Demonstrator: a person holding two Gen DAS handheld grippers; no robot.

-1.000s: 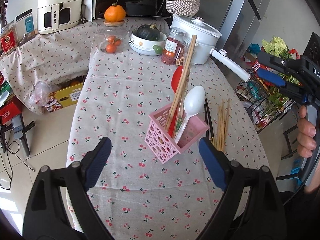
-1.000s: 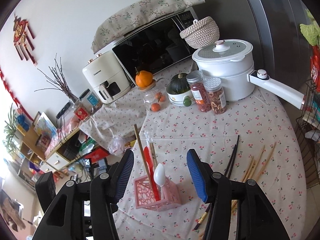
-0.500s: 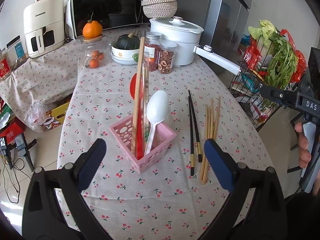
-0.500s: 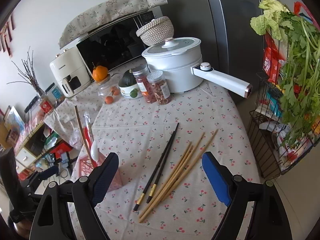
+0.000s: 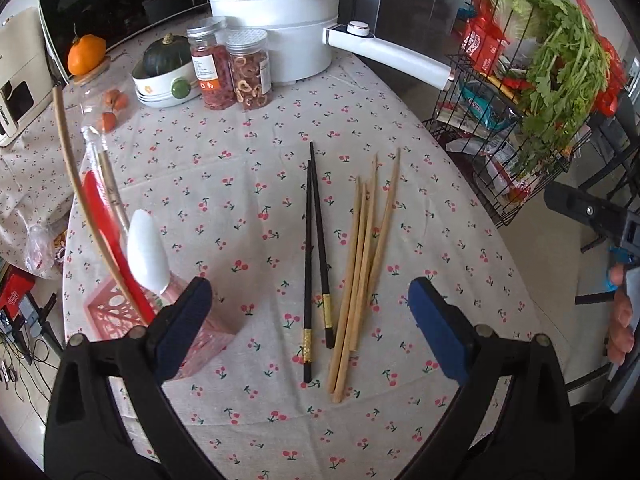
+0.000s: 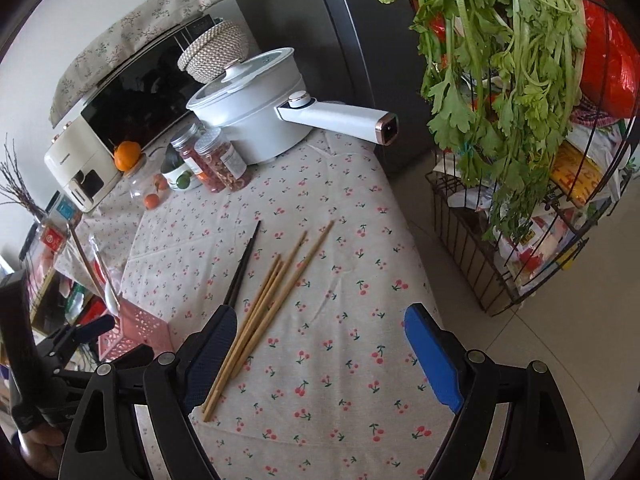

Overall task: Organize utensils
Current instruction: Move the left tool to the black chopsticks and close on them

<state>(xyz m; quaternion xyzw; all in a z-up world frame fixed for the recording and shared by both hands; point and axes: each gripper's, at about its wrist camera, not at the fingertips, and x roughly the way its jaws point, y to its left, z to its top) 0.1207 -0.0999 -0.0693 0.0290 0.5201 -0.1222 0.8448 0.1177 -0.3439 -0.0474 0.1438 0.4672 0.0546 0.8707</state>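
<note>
Left gripper [image 5: 308,322] fingers spread wide, empty, above loose wooden chopsticks [image 5: 362,272] and black chopsticks [image 5: 316,256], presumably lining up a pick. Right gripper [image 6: 316,354] likewise released. Left of chopsticks: pink holder [image 5: 116,316] keeping sorted spoon [image 5: 146,252] upright.

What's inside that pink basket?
Standing in the pink basket: a white spoon, a red utensil and long wooden chopsticks, plus something in a clear wrapper. Their lower ends and the basket's bottom are hidden by its walls and the left gripper.
</note>
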